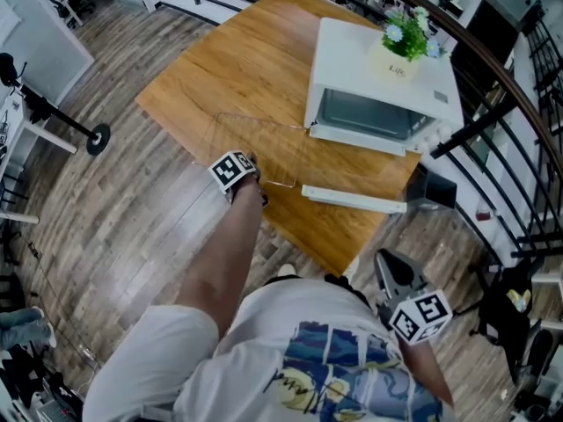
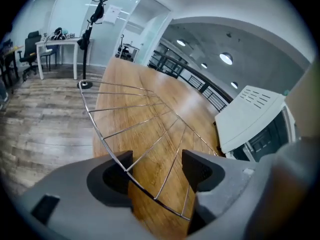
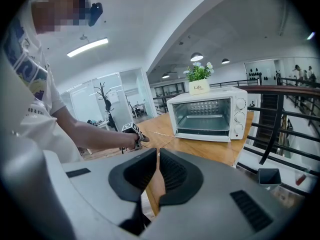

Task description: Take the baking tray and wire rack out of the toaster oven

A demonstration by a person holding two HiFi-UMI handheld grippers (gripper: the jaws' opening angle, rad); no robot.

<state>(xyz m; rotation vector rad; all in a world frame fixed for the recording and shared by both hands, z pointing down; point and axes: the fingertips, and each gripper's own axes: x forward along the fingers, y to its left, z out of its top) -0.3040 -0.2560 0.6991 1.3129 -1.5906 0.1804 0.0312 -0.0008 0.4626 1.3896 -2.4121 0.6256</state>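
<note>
Your left gripper point(image 2: 155, 171) has its jaws well apart, straddling the near rim of the rack point(image 2: 105, 135) without pressing on it. The rack lies flat on the table point(image 1: 229, 69), left of the open oven point(image 1: 352, 64), its near edge jutting past the table edge, so it looks set down and let go. Your right gripper point(image 3: 157, 156) hangs back, jaws all but together and empty, probably free for the tray point(image 3: 207, 124), which seems to sit low inside the oven.
</note>
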